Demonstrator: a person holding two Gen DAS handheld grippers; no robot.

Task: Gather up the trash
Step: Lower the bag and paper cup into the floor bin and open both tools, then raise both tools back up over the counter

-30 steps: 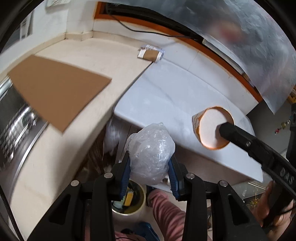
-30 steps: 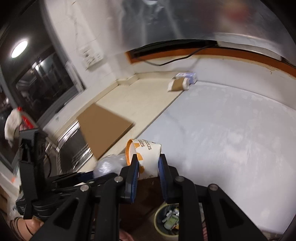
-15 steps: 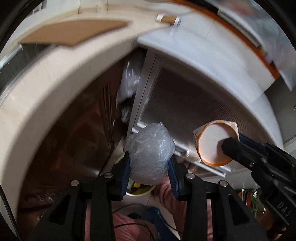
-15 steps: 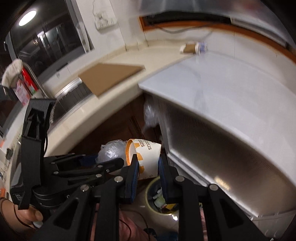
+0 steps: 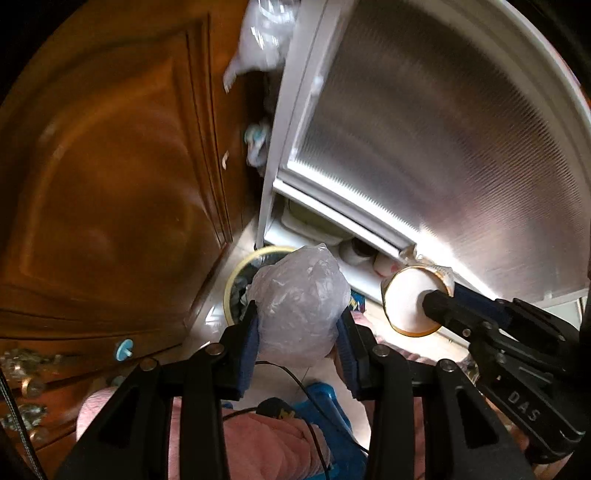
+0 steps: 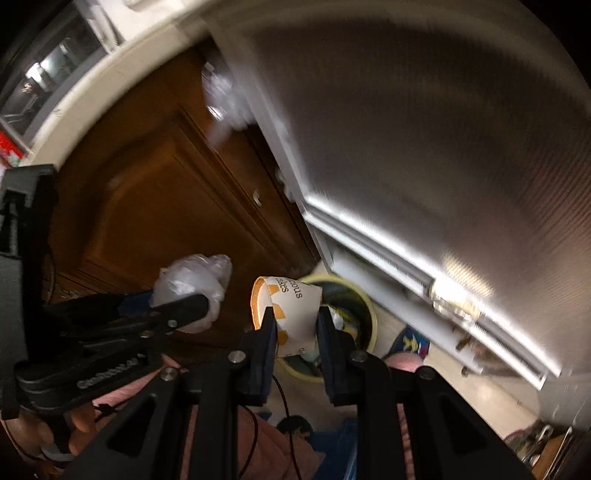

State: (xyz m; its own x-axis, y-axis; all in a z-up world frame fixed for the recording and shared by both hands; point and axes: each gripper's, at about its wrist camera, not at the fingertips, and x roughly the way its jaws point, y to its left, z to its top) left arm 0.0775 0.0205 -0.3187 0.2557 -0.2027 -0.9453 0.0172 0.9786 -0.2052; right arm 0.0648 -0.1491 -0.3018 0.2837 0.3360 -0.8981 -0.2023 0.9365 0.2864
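My left gripper [image 5: 297, 315] is shut on a crumpled clear plastic bag [image 5: 299, 291], which bulges out past the blue pads. It points steeply down over a yellow-rimmed trash bin [image 5: 236, 273] on the floor; the bag hides much of the bin. To the right, my right gripper [image 6: 295, 314] is shut on a white and orange paper cup [image 6: 291, 299], lying on its side with its mouth to the left. The trash bin [image 6: 369, 314] sits just beyond that cup and holds several scraps. The cup [image 5: 410, 306] and the bag [image 6: 192, 280] each show in the other wrist view.
A brown wooden cabinet door [image 5: 110, 184] stands at the left. A ribbed metallic appliance front [image 5: 443, 147] fills the right. Plastic bags [image 5: 262, 33] hang in the gap between them. A person's pink-clad legs [image 5: 273, 443] and a blue slipper [image 5: 325, 406] are below the grippers.
Both grippers have sunk from countertop height to floor level in front of the cabinet and tipped further down. The bin has come closer. Both grips look unchanged.
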